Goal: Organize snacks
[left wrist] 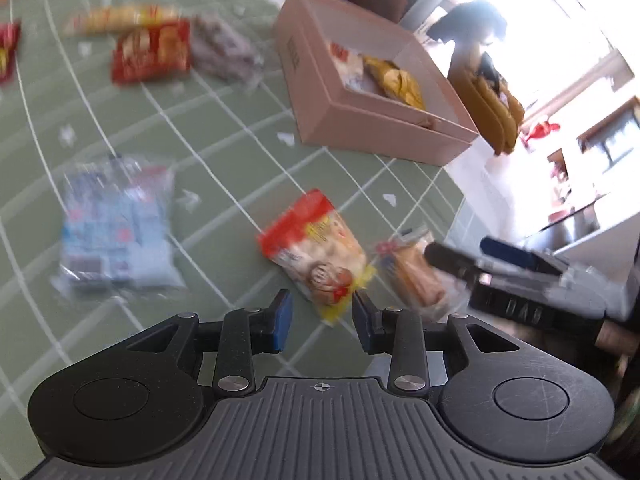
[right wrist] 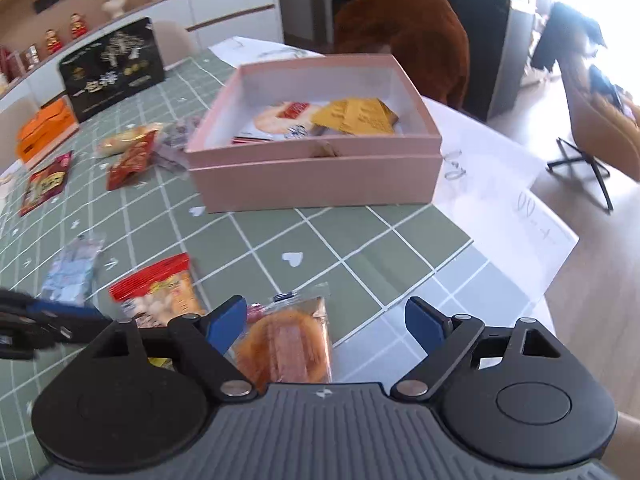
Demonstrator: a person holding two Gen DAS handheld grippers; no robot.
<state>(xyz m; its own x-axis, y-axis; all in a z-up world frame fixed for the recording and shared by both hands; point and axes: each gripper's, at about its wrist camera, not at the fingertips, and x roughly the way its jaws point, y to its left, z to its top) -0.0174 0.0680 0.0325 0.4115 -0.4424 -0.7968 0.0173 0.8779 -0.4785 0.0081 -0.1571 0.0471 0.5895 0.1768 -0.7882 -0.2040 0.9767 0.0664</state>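
A pink box (right wrist: 316, 168) stands on the green checked tablecloth, with a yellow packet (right wrist: 356, 116) and a red-and-white packet (right wrist: 284, 118) inside; it also shows in the left wrist view (left wrist: 384, 128). My left gripper (left wrist: 322, 320) is open, just above the near end of a red-and-yellow snack packet (left wrist: 316, 248). My right gripper (right wrist: 326, 322) is open, with an orange pastry in clear wrap (right wrist: 286, 344) lying between its fingers on the table. The same pastry (left wrist: 416, 272) and right gripper (left wrist: 472, 258) show in the left wrist view.
A pale blue packet (left wrist: 116, 232), a red packet (left wrist: 152, 54), a long bread packet (left wrist: 120, 18) and a grey packet (left wrist: 224, 46) lie further out. A black box (right wrist: 112, 68) and an orange box (right wrist: 46, 130) stand at the far edge. White papers (right wrist: 500, 200) lie to the right.
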